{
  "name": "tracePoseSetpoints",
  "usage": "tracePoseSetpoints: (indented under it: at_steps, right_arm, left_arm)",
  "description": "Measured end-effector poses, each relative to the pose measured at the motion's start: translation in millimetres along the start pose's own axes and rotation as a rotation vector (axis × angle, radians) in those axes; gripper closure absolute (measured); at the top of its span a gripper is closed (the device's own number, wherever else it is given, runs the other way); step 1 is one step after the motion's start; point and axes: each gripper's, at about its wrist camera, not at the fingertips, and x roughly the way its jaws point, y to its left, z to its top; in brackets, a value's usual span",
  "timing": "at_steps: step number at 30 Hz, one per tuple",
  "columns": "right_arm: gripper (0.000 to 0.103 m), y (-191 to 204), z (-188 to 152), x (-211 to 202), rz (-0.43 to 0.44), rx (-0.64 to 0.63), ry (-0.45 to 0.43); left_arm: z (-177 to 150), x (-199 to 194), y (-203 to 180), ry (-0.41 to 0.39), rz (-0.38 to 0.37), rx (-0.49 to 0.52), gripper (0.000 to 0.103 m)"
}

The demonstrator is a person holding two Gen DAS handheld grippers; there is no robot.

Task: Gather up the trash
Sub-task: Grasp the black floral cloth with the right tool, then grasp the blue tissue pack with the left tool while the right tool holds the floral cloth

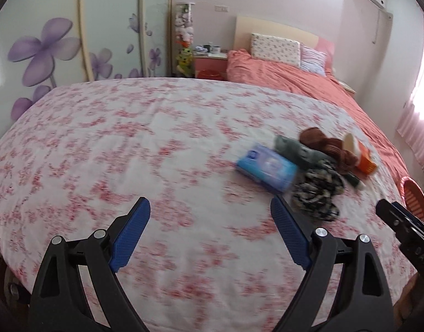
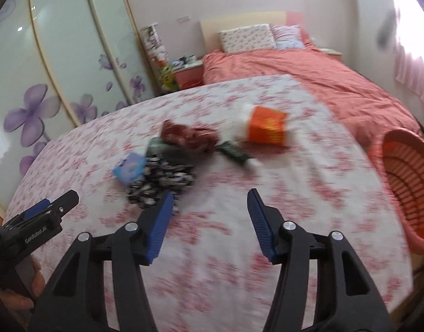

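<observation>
Floral pink bedspread point(image 2: 239, 193) carries the trash cluster: orange carton point(image 2: 267, 127), blue tissue pack point(image 2: 130, 167), dark tube point(image 2: 234, 153), mixed with cloth items. Step in hand, judged: approach, nothing collected. Right gripper point(image 2: 210, 207) jaws apart, empty; carton at 12 o'clock. Left gripper point(image 1: 210, 215) jaws apart, empty; pack at 1 o'clock. Next: advance, clamp one item, carry to red basket point(image 2: 405, 177) at 3 o'clock.
</observation>
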Motion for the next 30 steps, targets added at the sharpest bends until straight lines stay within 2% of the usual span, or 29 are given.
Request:
tracePoseSetpoints:
  at_steps: [7,12,14,16,18,24,30]
  right_arm:
    - [0.060,32.5,3.1,30.3,0.049,-0.009,0.047]
    - [0.063,49.0,-0.8,46.6,0.046,-0.055,0.077]
    - [0.072,51.1,-3.1,55.8,0.027,-0.070,0.103]
    - [0.097,45.1,-6.2,62.6,0.018,-0.058,0.136]
    - [0.099,36.3,-9.2,58.4,0.019,-0.040,0.129]
    - [0.100,1.5,-15.7,15.6,-0.027,-0.024,0.036]
    - [0.100,-47.9,-16.5,-11.8,-0.085,0.049,-0.004]
  left_arm:
    - [0.6,9.8,28.8,0.018,0.019,-0.042,0.015]
    - [-1.0,17.3,37.1,0.038,0.011,-0.062,0.015]
    - [-1.6,20.2,37.7,0.048,0.002,-0.067,0.015]
    - [-1.8,21.8,36.1,0.056,-0.016,-0.071,0.015]
    - [-2.0,22.6,32.9,0.061,-0.035,-0.072,0.015]
    - [0.5,32.3,16.8,0.086,-0.089,-0.070,0.015]
    - [8.2,52.0,-22.6,0.124,-0.141,-0.055,0.015]
